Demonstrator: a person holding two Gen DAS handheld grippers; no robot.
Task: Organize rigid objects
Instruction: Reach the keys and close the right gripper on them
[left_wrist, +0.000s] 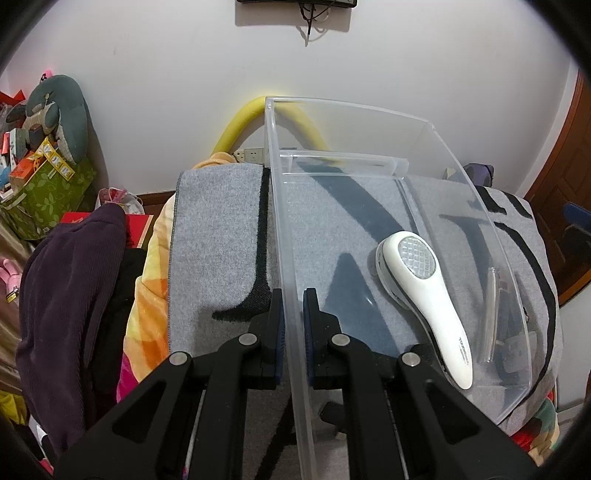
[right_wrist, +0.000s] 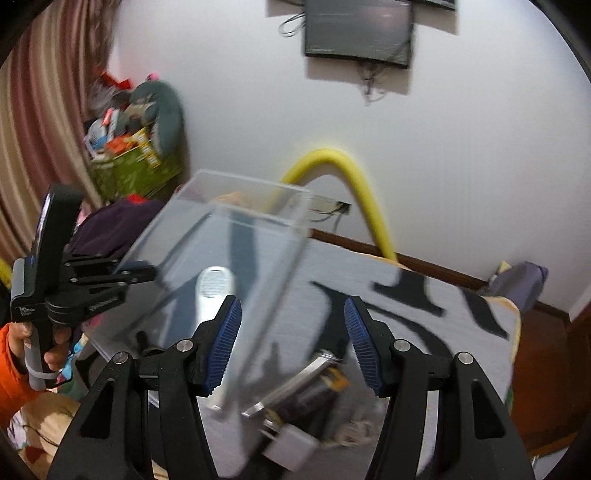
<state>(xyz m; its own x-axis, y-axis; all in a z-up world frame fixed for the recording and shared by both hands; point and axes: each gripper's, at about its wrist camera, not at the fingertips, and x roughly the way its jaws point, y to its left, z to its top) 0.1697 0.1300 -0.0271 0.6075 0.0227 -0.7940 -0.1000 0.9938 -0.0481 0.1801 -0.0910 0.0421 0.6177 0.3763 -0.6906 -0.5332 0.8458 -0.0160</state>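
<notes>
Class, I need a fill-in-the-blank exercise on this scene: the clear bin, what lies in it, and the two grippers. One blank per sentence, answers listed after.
1. The left gripper is shut on the clear bin's ____.
2. The white handheld device lies ____ the bin.
3. The right gripper is ____ and holds nothing.
4. The tube behind the bin is ____ in colour.

Answers: wall; inside; open; yellow
</notes>
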